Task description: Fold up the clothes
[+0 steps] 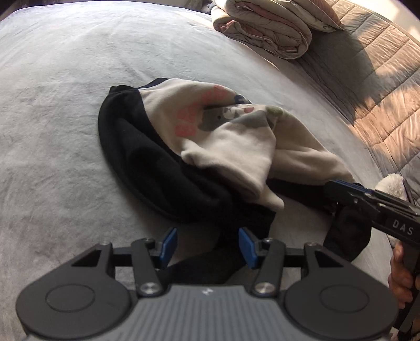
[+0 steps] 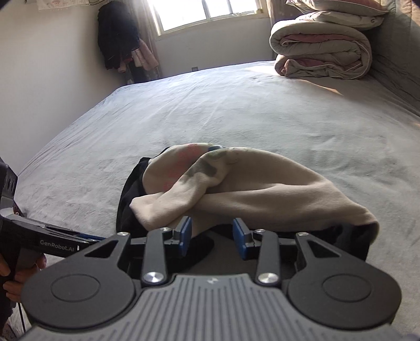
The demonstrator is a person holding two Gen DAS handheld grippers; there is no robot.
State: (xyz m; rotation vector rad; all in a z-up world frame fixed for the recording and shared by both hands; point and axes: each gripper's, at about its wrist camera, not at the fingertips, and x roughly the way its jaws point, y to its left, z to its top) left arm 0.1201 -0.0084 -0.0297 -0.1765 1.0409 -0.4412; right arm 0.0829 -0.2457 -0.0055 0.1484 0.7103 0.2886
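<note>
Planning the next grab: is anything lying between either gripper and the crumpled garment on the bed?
Nothing visible is. The left gripper and right gripper both stand open right at the near edge of the cream-and-black garment; only the grey bedsheet surrounds it.

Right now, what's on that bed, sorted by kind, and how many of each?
Garment to fold, cream and black: 1
Rolled quilts: 1 stack
Pillow on the stack: 1
Handheld grippers, left and right, both open: 2
Total: 5

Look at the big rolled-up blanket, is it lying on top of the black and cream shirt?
No, the rolled blanket sits far back on the bed, well apart from the shirt near the grippers.
</note>
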